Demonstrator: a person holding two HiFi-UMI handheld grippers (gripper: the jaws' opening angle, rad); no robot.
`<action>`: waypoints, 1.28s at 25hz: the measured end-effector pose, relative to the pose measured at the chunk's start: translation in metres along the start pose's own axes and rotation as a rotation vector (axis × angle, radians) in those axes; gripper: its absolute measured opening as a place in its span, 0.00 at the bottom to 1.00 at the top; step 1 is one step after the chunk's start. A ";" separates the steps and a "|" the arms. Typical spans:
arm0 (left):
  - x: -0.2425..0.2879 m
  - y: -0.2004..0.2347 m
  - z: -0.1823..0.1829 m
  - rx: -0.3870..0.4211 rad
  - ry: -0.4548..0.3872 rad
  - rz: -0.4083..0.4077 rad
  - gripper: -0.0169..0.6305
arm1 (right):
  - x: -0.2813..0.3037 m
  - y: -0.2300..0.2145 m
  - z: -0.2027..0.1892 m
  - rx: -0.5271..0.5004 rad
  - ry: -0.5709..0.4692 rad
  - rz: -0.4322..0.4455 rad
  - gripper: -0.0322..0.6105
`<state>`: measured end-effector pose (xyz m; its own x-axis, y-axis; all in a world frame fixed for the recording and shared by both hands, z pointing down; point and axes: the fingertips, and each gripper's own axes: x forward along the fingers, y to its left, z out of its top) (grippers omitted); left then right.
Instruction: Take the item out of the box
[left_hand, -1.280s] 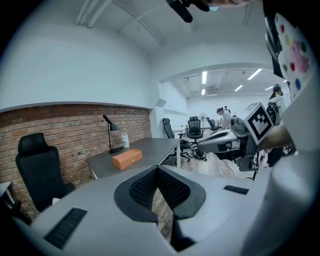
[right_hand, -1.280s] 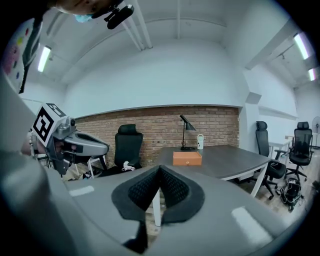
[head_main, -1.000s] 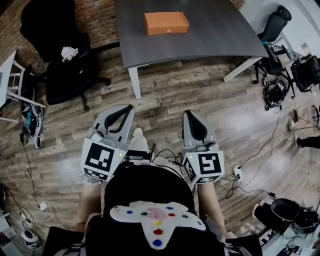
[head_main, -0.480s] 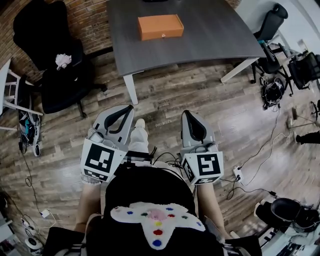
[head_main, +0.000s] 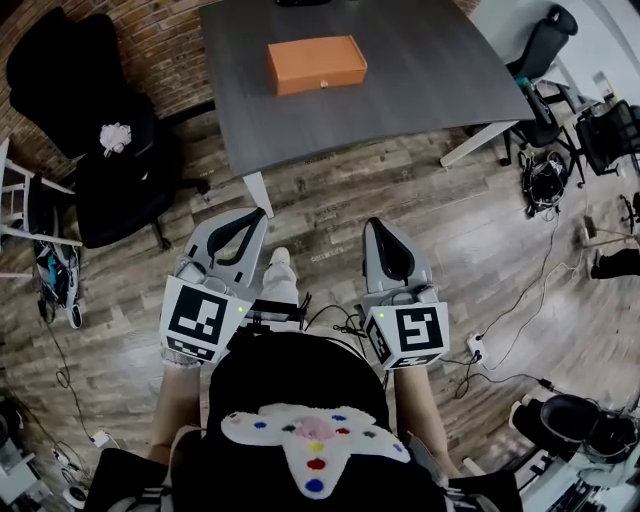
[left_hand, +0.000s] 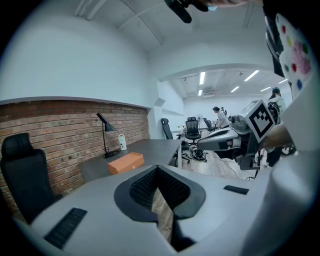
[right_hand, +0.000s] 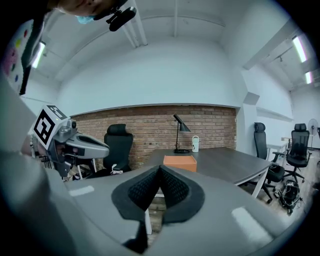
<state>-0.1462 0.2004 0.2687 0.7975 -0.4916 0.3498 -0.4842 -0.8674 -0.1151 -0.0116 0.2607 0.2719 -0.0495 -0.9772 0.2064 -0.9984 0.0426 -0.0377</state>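
A closed orange box (head_main: 316, 64) lies on the dark grey table (head_main: 430, 70), far ahead of both grippers. Over the wooden floor, in front of the person's body, my left gripper (head_main: 253, 216) and right gripper (head_main: 373, 226) are held side by side, short of the table's near edge. Both are shut with nothing between the jaws. In the left gripper view the box (left_hand: 126, 162) lies beyond the closed tips of the left gripper (left_hand: 157, 169). The right gripper view has the box (right_hand: 179, 162) just above the closed tips of the right gripper (right_hand: 160, 169).
A black office chair (head_main: 110, 150) stands left of the table, by the brick wall. The table's white leg (head_main: 258, 192) is straight ahead. More chairs (head_main: 548, 48) and cables (head_main: 530, 290) are at the right. A desk lamp (right_hand: 179, 131) and a white bottle (right_hand: 195, 143) stand behind the box.
The table and the orange box have slid closer and to the left in the head view. Both grippers keep their place before the body, still shut.
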 end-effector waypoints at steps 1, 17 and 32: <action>0.006 0.005 0.001 0.000 0.000 -0.004 0.03 | 0.007 -0.002 0.002 0.001 0.001 -0.003 0.06; 0.089 0.098 0.027 0.009 -0.005 -0.081 0.03 | 0.119 -0.029 0.032 0.003 0.027 -0.069 0.06; 0.141 0.158 0.037 0.040 -0.018 -0.122 0.03 | 0.194 -0.046 0.043 0.013 0.013 -0.115 0.06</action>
<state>-0.0968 -0.0093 0.2655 0.8561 -0.3830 0.3470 -0.3684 -0.9231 -0.1100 0.0257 0.0605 0.2715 0.0651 -0.9726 0.2231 -0.9970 -0.0727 -0.0260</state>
